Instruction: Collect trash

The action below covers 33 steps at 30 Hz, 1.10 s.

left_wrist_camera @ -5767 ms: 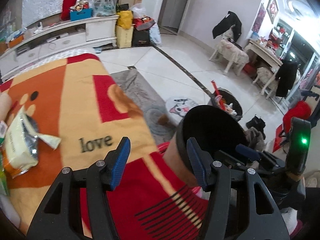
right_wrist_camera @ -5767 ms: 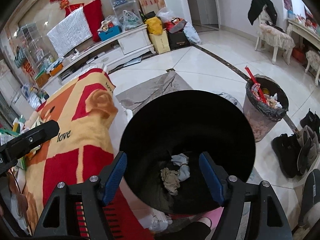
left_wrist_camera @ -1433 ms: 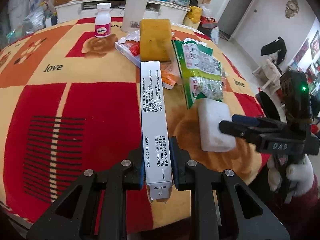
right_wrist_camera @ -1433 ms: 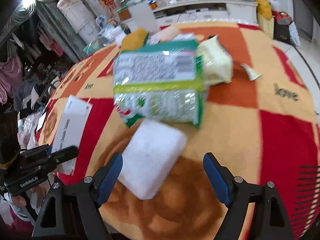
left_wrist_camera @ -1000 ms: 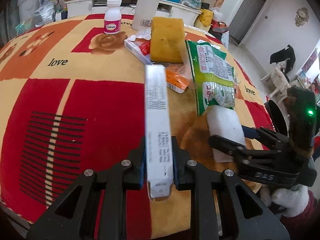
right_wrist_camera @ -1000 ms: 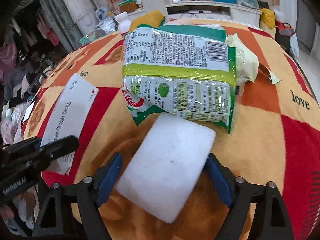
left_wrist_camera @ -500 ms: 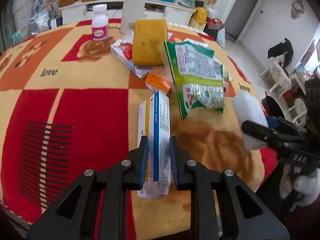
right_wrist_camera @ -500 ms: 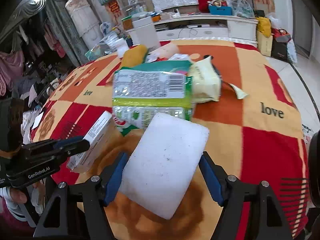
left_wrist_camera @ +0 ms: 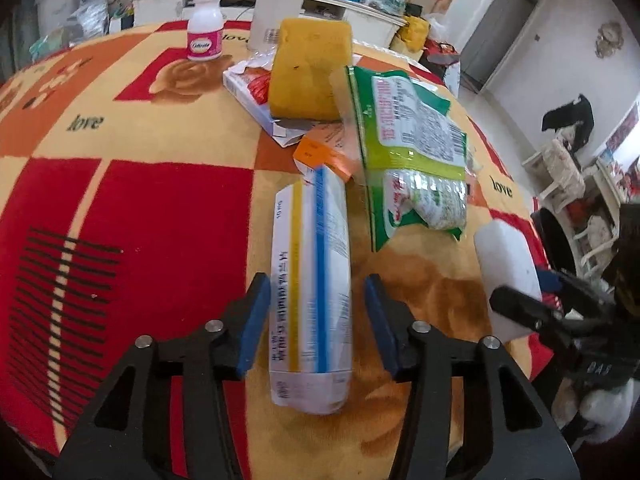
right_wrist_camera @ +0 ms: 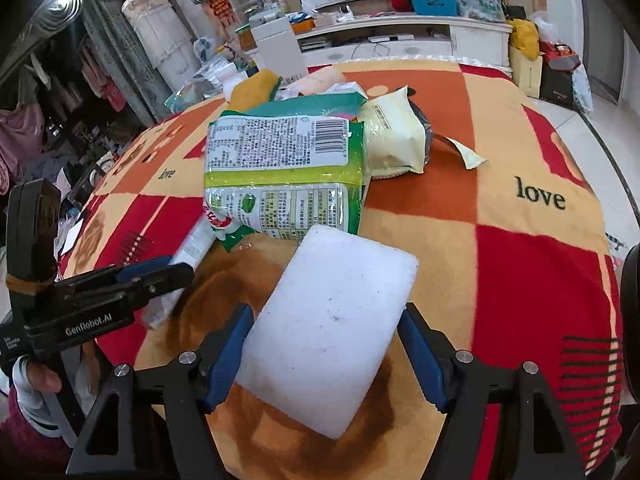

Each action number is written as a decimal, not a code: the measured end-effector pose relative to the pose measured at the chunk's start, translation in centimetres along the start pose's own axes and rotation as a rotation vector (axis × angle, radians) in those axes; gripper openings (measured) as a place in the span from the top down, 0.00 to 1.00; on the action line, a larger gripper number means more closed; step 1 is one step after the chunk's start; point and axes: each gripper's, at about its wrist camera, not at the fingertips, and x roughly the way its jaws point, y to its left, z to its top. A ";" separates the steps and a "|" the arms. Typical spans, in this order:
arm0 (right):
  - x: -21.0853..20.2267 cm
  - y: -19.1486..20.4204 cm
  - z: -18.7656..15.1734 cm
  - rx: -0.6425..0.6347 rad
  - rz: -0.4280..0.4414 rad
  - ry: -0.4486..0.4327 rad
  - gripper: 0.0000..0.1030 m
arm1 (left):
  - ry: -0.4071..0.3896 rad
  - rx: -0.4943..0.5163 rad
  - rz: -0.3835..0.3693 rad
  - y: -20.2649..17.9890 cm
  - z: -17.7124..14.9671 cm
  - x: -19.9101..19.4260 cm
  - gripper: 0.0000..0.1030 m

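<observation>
Left gripper (left_wrist_camera: 316, 316) just opened around one long white medicine box (left_wrist_camera: 310, 280) — pads apart from its sides, long axis running straight away along the fingers, blurred over the blanket-covered table (left_wrist_camera: 160, 208). Right gripper (right_wrist_camera: 324, 356) clamped on one white foam block (right_wrist_camera: 332, 328), raised and tilted — one green snack packet (right_wrist_camera: 280, 168) lying beyond.

One white foam block (right_wrist_camera: 332, 324), one long carton (left_wrist_camera: 310, 280), one green snack bag (left_wrist_camera: 408, 148), one yellow sponge (left_wrist_camera: 308, 72), one pill bottle (left_wrist_camera: 205, 26), two grippers: left gripper (left_wrist_camera: 316, 320), right gripper (right_wrist_camera: 324, 356).
</observation>
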 end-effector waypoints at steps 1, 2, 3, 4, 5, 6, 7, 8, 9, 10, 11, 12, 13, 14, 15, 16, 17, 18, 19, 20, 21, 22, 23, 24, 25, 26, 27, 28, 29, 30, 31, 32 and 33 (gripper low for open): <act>0.1 0.0 0.0 -0.002 -0.002 0.001 0.31 | 0.007 -0.010 -0.006 0.1 0.0 0.3 0.54; 0.2 0.0 0.0 -0.003 -0.005 0.004 0.31 | 0.021 -0.024 -0.018 0.2 0.1 0.8 0.54; 0.3 0.0 -0.1 -0.004 -0.006 0.006 0.31 | 0.027 -0.030 -0.023 0.1 0.1 0.9 0.54; 0.4 0.0 -0.1 -0.004 -0.008 0.010 0.31 | 0.029 -0.032 -0.026 0.0 0.1 1.1 0.54; 0.5 0.0 -0.2 -0.004 -0.009 0.015 0.31 | 0.021 -0.019 -0.034 -0.4 0.0 1.0 0.54; 0.6 0.0 -0.3 -0.004 -0.011 0.017 0.31 | 0.020 -0.010 -0.049 -0.6 -0.1 0.9 0.54; 0.6 -0.1 -0.3 -0.003 -0.013 0.020 0.31 | 0.022 -0.006 -0.062 -0.8 -0.2 0.9 0.54; 0.6 -0.2 -0.4 -0.002 -0.016 0.022 0.31 | 0.025 -0.008 -0.072 -0.8 -0.2 0.8 0.54; 0.6 -0.3 -0.5 0.001 -0.017 0.022 0.31 | 0.023 -0.014 -0.073 -0.7 -0.2 0.8 0.53; 0.6 -0.4 -0.4 0.004 -0.019 0.022 0.31 | 0.020 -0.022 -0.071 -0.5 -0.1 0.8 0.53; 0.6 -0.6 -0.4 0.007 -0.019 0.021 0.31 | 0.016 -0.033 -0.065 -0.1 0.1 0.8 0.53; 0.6 -0.7 -0.4 0.010 -0.019 0.021 0.31 | 0.013 -0.048 -0.060 0.3 0.2 0.8 0.53; 0.6 -0.8 -0.4 0.013 -0.020 0.022 0.31 | 0.012 -0.064 -0.056 0.6 0.4 0.8 0.53; 0.7 -0.8 -0.4 0.014 -0.021 0.023 0.31 | 0.009 -0.079 -0.055 1.0 0.5 0.8 0.53; 0.8 -0.9 -0.4 0.015 -0.021 0.025 0.31 | 0.006 -0.087 -0.054 1.2 0.7 0.8 0.54; 0.8 -0.9 -0.4 0.016 -0.019 0.025 0.31 | 0.001 -0.091 -0.048 1.3 0.7 0.8 0.54; 0.9 -0.9 -0.4 0.017 -0.017 0.025 0.31 | -0.005 -0.094 -0.039 1.4 0.8 0.8 0.54; 0.9 -0.9 -0.4 0.016 -0.016 0.023 0.31 | -0.009 -0.094 -0.034 1.5 0.7 0.8 0.56; 1.0 -0.9 -0.4 0.013 -0.017 0.019 0.31 | -0.012 -0.091 -0.034 1.5 0.7 0.9 0.72; 1.0 -0.8 -0.4 0.009 -0.018 0.016 0.31 | -0.011 -0.083 -0.042 1.4 0.6 0.9 0.79; 1.0 -0.7 -0.5 0.003 -0.017 0.012 0.31 | -0.007 -0.078 -0.051 1.4 0.4 0.9 0.81; 0.9 -0.7 -0.6 -0.003 -0.014 0.007 0.31 | -0.006 -0.074 -0.061 1.3 0.3 0.7 0.81; 0.8 -0.6 -0.6 -0.006 -0.011 0.002 0.32 | -0.011 -0.067 -0.069 1.1 0.1 0.4 0.81; 0.5 -0.6 -0.7 -0.006 -0.006 -0.005 0.32 | -0.020 -0.058 -0.073 0.9 0.0 0.0 0.81; 0.3 -0.6 -0.7 -0.006 -0.004 -0.012 0.33 | -0.028 -0.051 -0.078 0.8 -0.1 -0.5 0.81; 0.0 -0.7 -0.7 -0.006 -0.002 -0.021 0.33 | -0.034 -0.045 -0.087 0.6 -0.2 -1.0 0.81; -0.4 -0.8 -0.6 -0.007 -0.001 -0.030 0.33 | -0.039 -0.039 -0.094 0.3 -0.3 -1.5 0.81; -0.7 -0.9 -0.6 -0.007 0.000 -0.036 0.33 | -0.044 -0.028 -0.098 0.0 -0.5 -2.2 0.81; -1.1 -1.0 -0.5 -0.008 0.000 -0.046 0.33 | -0.054 -0.012 -0.095 -0.4 -0.6 -3.0 0.81; -1.4 -1.1 -0.4 -0.009 -0.001 -0.052 0.33 | -0.058 -0.002 -0.094 -0.6 -0.8 -3.6 0.81; -1.9 -1.3 -0.4 -0.007 -0.001 -0.060 0.33 | -0.061 0.006 -0.096 -0.8 -0.8 -4.1 0.81; -2.1 -1.5 -0.3 -0.003 0.000 -0.065 0.33 | -0.063 0.015 -0.102 -1.2 -0.9 -4.6 0.81; -2.4 -1.7 -0.4 0.002 0.000 -0.071 0.33 | -0.067 0.024 -0.107 -1.6 -0.9 -5.1 0.81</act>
